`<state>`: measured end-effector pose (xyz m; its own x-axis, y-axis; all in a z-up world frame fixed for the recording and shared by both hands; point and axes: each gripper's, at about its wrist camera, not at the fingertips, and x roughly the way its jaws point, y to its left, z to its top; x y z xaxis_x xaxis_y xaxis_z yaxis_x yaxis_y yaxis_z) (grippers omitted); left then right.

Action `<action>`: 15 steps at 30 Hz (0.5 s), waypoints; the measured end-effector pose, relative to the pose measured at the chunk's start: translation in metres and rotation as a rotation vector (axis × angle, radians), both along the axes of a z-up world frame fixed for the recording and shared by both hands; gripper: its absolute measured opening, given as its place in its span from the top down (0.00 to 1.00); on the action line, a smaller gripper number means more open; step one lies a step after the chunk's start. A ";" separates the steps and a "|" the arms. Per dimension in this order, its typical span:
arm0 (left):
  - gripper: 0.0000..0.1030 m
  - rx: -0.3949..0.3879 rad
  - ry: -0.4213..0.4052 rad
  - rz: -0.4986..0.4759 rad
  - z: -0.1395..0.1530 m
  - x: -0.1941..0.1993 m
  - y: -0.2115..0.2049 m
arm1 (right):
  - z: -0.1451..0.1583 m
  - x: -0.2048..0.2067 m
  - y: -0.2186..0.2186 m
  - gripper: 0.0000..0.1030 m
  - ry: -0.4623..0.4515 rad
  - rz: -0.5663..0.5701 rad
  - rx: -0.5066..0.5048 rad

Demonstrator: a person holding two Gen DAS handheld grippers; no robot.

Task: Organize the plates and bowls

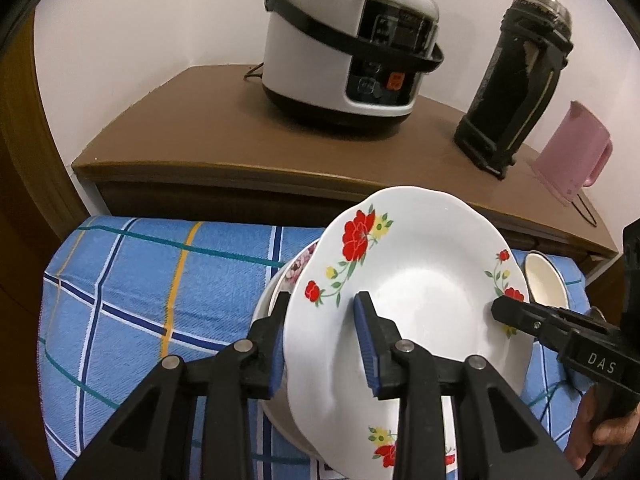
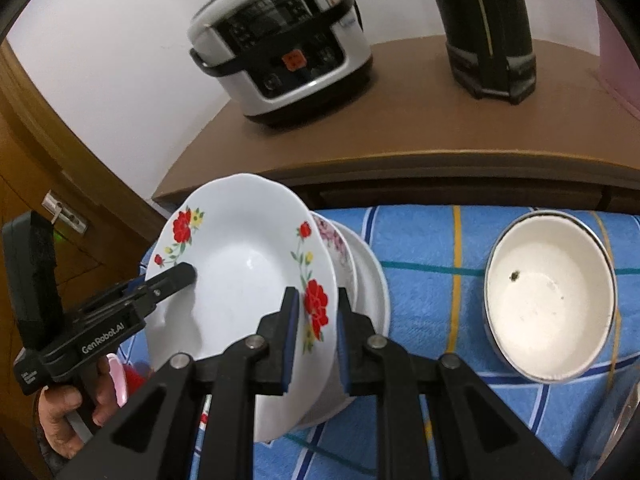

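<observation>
A white plate with red flowers (image 1: pixel 416 292) (image 2: pixel 244 264) is held tilted above a stack of plates (image 1: pixel 296 268) (image 2: pixel 360 276) on a blue checked cloth. My left gripper (image 1: pixel 320 336) is shut on the plate's left rim; it also shows in the right wrist view (image 2: pixel 176 278). My right gripper (image 2: pixel 318 320) is shut on the plate's right rim; it also shows in the left wrist view (image 1: pixel 504 312). A white enamel bowl (image 2: pixel 550 300) (image 1: pixel 544 280) stands on the cloth to the right.
A brown cabinet (image 1: pixel 224 136) behind the cloth carries a rice cooker (image 1: pixel 348 40) (image 2: pixel 280 40), a black thermos (image 1: pixel 516 80) (image 2: pixel 488 28) and a pink jug (image 1: pixel 572 156). A wooden door (image 2: pixel 60 184) is at the left.
</observation>
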<state>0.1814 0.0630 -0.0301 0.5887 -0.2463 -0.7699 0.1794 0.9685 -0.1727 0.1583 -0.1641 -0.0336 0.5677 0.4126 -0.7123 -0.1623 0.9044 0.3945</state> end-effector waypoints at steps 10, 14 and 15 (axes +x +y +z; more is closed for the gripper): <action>0.67 -0.028 0.030 0.018 -0.012 0.012 0.001 | -0.007 0.009 -0.003 0.83 0.006 0.004 0.010; 0.67 -0.030 0.036 0.024 -0.014 0.015 0.003 | -0.009 0.009 -0.001 0.83 0.002 0.007 0.000; 0.67 -0.027 0.037 0.024 -0.015 0.016 0.002 | -0.009 0.009 0.001 0.83 -0.001 0.006 -0.012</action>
